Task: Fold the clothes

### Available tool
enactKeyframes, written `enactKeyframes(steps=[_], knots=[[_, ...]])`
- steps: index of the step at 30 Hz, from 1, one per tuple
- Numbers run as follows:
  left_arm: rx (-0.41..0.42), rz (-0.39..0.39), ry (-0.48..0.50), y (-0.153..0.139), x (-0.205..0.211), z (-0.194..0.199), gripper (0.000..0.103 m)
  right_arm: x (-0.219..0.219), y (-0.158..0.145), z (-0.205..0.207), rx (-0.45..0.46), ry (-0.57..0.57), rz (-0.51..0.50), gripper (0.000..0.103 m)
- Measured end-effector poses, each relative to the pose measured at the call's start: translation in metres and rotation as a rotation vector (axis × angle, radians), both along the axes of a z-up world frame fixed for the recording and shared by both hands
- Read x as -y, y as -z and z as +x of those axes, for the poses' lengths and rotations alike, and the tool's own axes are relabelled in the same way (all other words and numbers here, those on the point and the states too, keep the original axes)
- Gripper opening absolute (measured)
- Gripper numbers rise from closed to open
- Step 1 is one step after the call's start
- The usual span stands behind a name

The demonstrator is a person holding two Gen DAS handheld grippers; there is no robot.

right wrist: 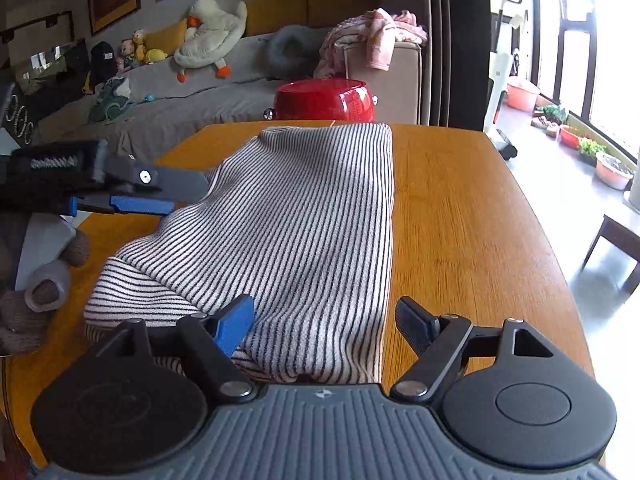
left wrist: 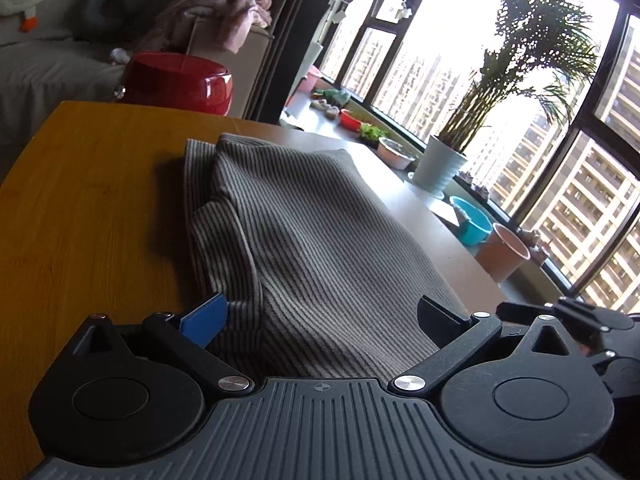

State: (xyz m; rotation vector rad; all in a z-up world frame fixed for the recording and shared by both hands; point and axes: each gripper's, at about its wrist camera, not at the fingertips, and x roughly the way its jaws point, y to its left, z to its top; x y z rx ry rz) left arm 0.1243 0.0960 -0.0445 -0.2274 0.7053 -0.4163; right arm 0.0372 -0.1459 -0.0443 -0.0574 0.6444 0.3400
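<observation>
Striped garment (right wrist: 304,216) on table (right wrist: 472,216), between right tool's (right wrist: 324,320) spread fingers.

Daylight pours in from the tall black-framed windows (left wrist: 500,92), blown out to white around the potted palm (left wrist: 532,52). In the left wrist view the striped knit garment (left wrist: 304,232) looks dim and backlit, casting a shadow on the orange wooden bench (left wrist: 92,208). The right wrist view is brighter, with soft glare on the wood. Fisheye bending curves both pictures' edges.
</observation>
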Motion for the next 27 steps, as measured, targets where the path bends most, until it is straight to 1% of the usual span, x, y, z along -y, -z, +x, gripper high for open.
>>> enactKeyframes(steps=[2,4,5,6,8,10,14,16,19,20,21,23,26,27], knots=[[-0.027,0.064,-0.014,0.005,0.0,-0.001,0.103,0.0,-0.011,-0.006,0.055,-0.01,-0.025,0.078],[-0.014,0.11,-0.016,0.006,-0.001,-0.005,0.103,-0.003,-0.016,-0.008,0.078,-0.045,-0.043,0.076],[-0.015,0.116,-0.018,0.005,-0.003,-0.007,0.103,-0.004,-0.019,-0.008,0.085,-0.064,-0.052,0.074],[-0.014,0.106,-0.021,0.003,-0.005,-0.009,0.103,-0.006,-0.017,-0.007,0.072,-0.082,-0.06,0.072],[0.005,0.089,-0.025,-0.003,-0.009,-0.014,0.103,-0.01,-0.003,-0.005,0.03,-0.099,-0.092,0.072],[0.034,0.091,-0.028,-0.011,-0.009,-0.019,0.103,-0.009,0.004,-0.003,0.019,-0.097,-0.088,0.072],[0.076,0.075,0.002,-0.025,0.001,-0.025,0.103,-0.003,0.005,0.002,-0.003,-0.08,-0.054,0.078],[0.084,0.079,0.023,-0.028,0.01,-0.028,0.103,-0.002,0.003,0.001,0.003,-0.085,-0.061,0.078],[0.09,0.135,0.054,-0.025,0.025,-0.032,0.103,0.001,-0.01,-0.002,0.045,-0.096,-0.077,0.078],[0.092,0.167,0.061,-0.022,0.03,-0.034,0.103,0.002,-0.016,-0.004,0.062,-0.099,-0.077,0.074],[0.092,0.201,0.068,-0.017,0.035,-0.035,0.103,0.002,-0.016,-0.005,0.061,-0.107,-0.087,0.066],[0.082,0.24,0.077,-0.01,0.041,-0.037,0.103,0.001,-0.012,-0.005,0.043,-0.129,-0.115,0.054],[0.063,0.229,0.073,-0.005,0.039,-0.037,0.103,-0.001,-0.006,-0.006,0.015,-0.162,-0.156,0.054],[0.056,0.22,0.07,-0.005,0.038,-0.037,0.103,-0.001,-0.002,-0.008,0.021,-0.166,-0.155,0.054]])
